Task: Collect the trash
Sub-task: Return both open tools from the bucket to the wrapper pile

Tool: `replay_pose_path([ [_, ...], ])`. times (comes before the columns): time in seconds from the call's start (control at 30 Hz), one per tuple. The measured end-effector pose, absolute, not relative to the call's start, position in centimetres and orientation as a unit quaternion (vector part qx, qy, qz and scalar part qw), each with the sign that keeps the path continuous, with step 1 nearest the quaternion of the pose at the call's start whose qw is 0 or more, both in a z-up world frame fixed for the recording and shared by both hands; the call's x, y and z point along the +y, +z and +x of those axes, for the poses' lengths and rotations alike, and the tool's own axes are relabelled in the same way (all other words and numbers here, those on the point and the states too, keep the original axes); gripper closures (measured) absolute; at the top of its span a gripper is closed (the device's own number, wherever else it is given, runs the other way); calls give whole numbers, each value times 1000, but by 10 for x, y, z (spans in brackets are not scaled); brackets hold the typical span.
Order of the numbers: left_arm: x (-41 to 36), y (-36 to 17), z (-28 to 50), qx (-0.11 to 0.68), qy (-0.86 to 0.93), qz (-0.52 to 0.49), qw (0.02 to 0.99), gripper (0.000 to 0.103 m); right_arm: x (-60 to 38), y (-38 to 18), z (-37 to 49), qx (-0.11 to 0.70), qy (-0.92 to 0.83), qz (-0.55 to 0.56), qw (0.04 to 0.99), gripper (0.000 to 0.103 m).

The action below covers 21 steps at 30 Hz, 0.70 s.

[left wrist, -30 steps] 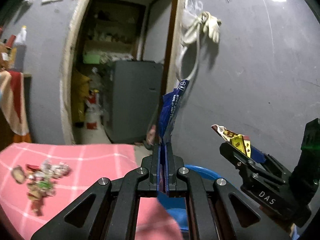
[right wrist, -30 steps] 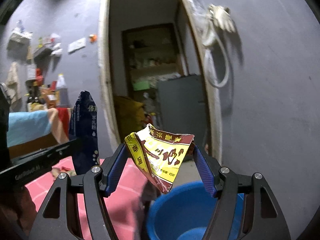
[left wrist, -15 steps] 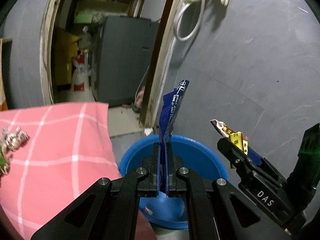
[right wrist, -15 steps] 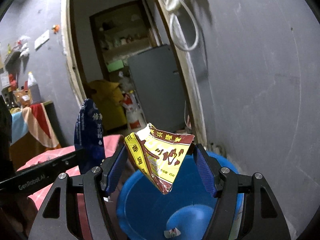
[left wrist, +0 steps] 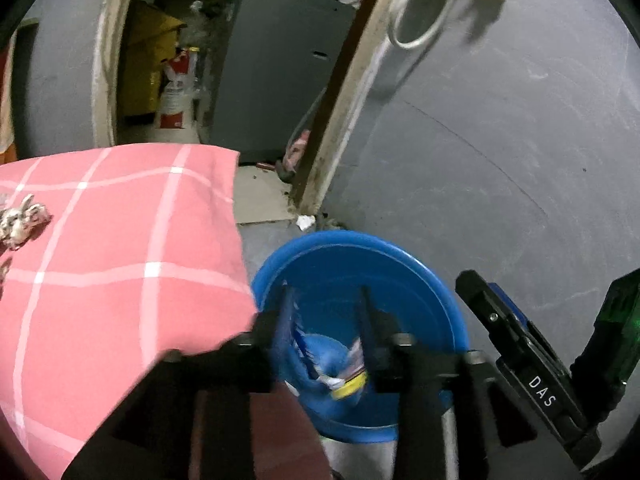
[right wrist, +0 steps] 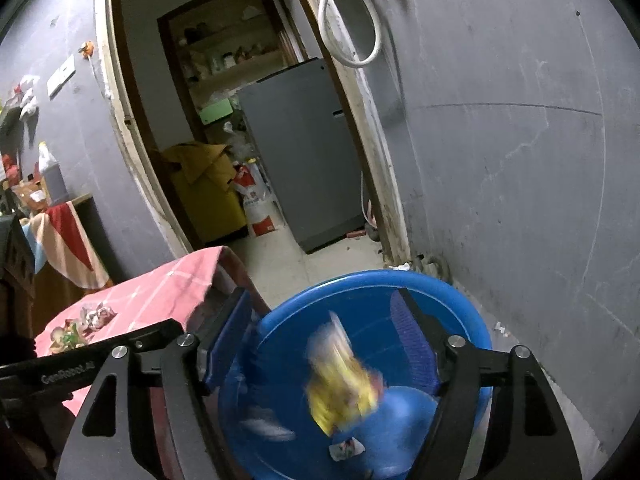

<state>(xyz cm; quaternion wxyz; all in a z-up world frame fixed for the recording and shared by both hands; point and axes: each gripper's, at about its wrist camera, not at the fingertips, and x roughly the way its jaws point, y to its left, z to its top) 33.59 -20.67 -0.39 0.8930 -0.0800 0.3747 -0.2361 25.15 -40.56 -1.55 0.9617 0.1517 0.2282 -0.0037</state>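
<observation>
beside the grey wall [right wrist: 520, 160], only the right view shows the yellow wrapper [right wrist: 340, 388] dropping free between the right hand-held gripper [right wrist: 324, 336]'s wide-apart jaws.

yellow wrapper [right wrist: 340, 384] | blurred, seemingly loose | over blue basin [right wrist: 472, 312]
</observation>
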Motion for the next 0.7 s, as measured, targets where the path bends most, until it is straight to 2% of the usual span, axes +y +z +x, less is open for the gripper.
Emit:
replay_pose_path([
  [0.17,-187,10,326,343,-220,-75,910,63,-402,-11,249,212,-1,143,967,23],
  [0.3,-168,22,312,307,-202,-70,927,42,-395,-3,242,184,9,135,974,18],
  [0.37,-158,28,306,286,-194,-72,936,39,-387,3,238,167,16,126,978,13],
  [0.43,-145,34,298,271,-185,-73,942,28,-380,8,235,151,23,118,981,0],
  [0.6,-106,48,276,215,-153,-85,961,5,-355,21,225,104,60,96,988,0],
  [0.7,-82,55,262,178,-127,-93,971,2,-336,28,220,81,86,82,990,0],
])
